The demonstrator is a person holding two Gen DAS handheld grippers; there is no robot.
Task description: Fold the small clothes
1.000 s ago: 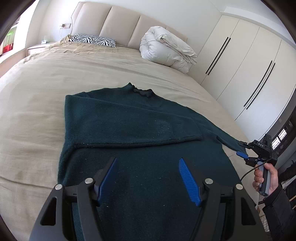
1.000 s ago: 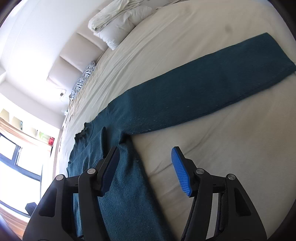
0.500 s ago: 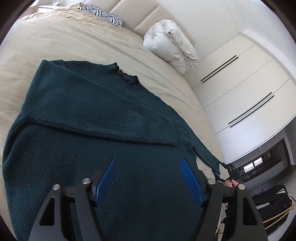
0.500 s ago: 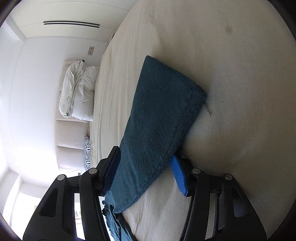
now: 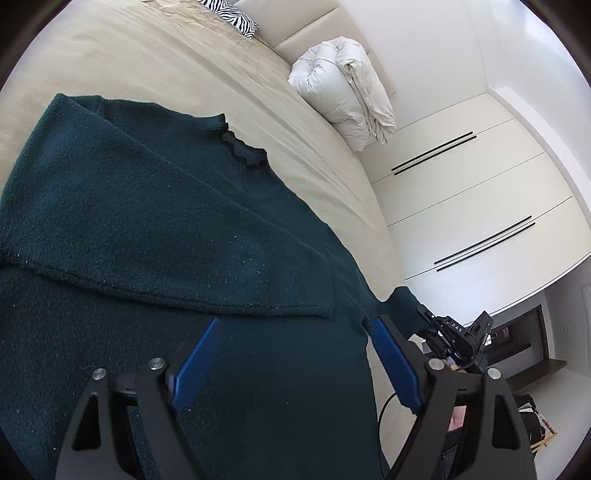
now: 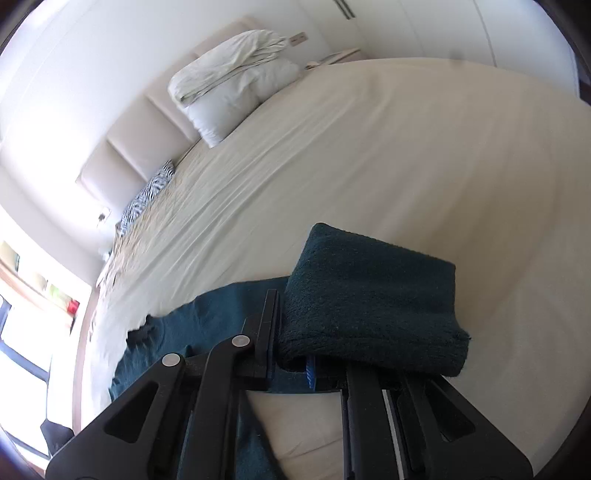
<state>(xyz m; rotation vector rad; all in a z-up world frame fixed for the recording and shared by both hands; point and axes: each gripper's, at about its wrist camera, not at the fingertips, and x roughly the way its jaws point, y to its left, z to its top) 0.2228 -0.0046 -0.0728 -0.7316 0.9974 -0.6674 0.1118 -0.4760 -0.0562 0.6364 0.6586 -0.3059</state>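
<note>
A dark green sweater [image 5: 155, 236] lies flat on the beige bed [image 5: 147, 55], its left sleeve folded across the chest. My left gripper [image 5: 295, 350] is open and hovers low over the sweater's lower body. My right gripper [image 6: 291, 354] is shut on the cuff end of the right sleeve [image 6: 369, 306] and holds it lifted off the bed. In the left wrist view the right gripper [image 5: 454, 339] shows at the far right with the sleeve end [image 5: 402, 306] in it.
A rolled white duvet [image 5: 343, 92] and a zebra pillow [image 5: 229, 11] lie at the headboard. White wardrobe doors [image 5: 480, 206] stand beside the bed. A window [image 6: 22, 314] is on the far side.
My right gripper has moved along the sleeve to its cuff, closed on it and lifted it. My left gripper has dropped closer over the sweater body and turned right.
</note>
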